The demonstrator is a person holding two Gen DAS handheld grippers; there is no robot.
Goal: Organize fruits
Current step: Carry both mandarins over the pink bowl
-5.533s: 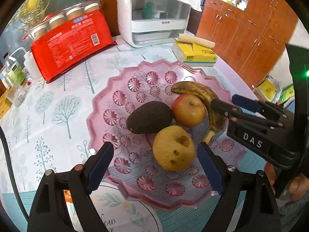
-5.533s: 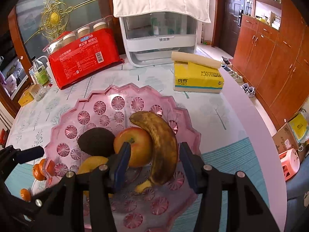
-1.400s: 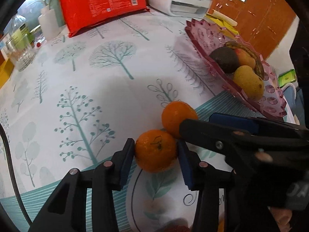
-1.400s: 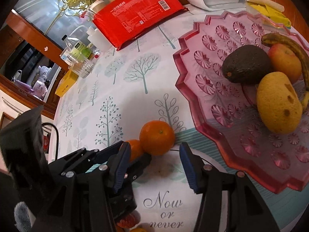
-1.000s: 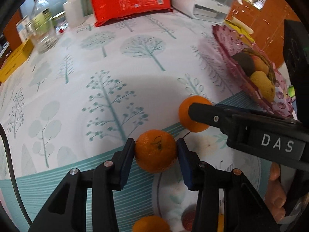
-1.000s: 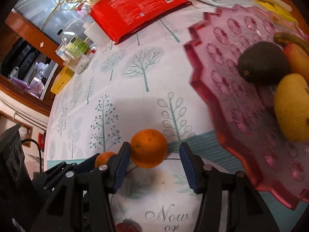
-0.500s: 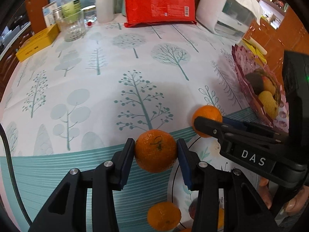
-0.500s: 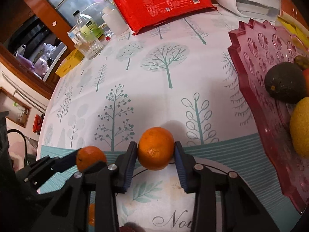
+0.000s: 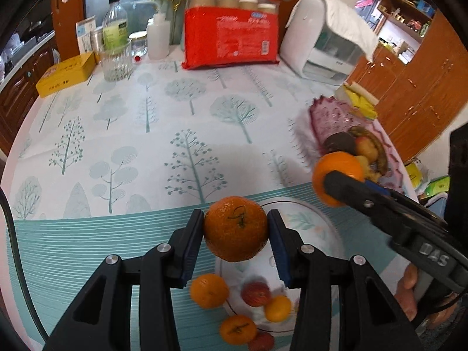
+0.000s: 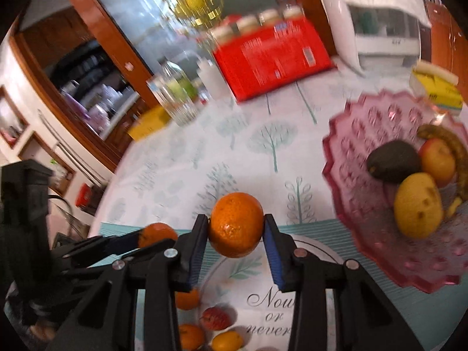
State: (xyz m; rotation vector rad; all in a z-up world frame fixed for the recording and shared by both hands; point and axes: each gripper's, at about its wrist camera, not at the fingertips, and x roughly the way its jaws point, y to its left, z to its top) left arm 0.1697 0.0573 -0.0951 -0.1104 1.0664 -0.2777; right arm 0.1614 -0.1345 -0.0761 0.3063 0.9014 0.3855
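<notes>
Each handheld gripper clamps one orange above a tree-print tablecloth (image 9: 181, 122). The left gripper (image 9: 235, 235) pinches its orange (image 9: 235, 228) by the sides; the right gripper (image 10: 235, 234) grips another orange (image 10: 236, 224) the same way — likely bound for the pink dish (image 10: 351, 175) at far right, which holds other fruit. More small fruit lies on the near white mat (image 10: 257, 289) below.
</notes>
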